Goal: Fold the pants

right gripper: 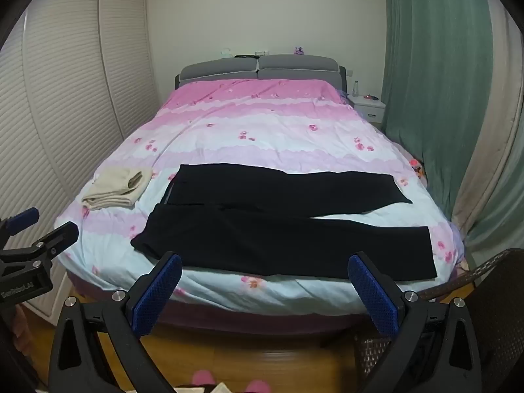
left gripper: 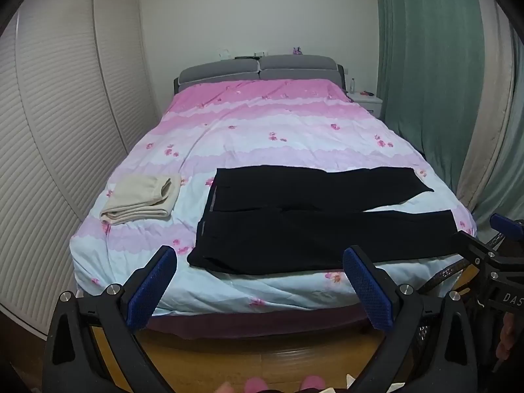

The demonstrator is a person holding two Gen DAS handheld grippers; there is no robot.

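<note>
Left gripper [left gripper: 258, 285] and right gripper [right gripper: 263, 290] both gape wide and empty, short of the bed [right gripper: 294, 298]. Black pants [right gripper: 281, 229] lie flat across its near end, waistband left, legs right; soft, limp, probably light, so pinch waistband and hems. Right gripper body reads "DAS", rest cut off.

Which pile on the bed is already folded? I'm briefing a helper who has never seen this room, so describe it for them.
Start at the bed with the pink flowered cover. Near its foot, black pants lie spread flat. The folded beige garment sits apart beside their waistband, toward the slatted wardrobe: pale, small and stacked in layers.
</note>
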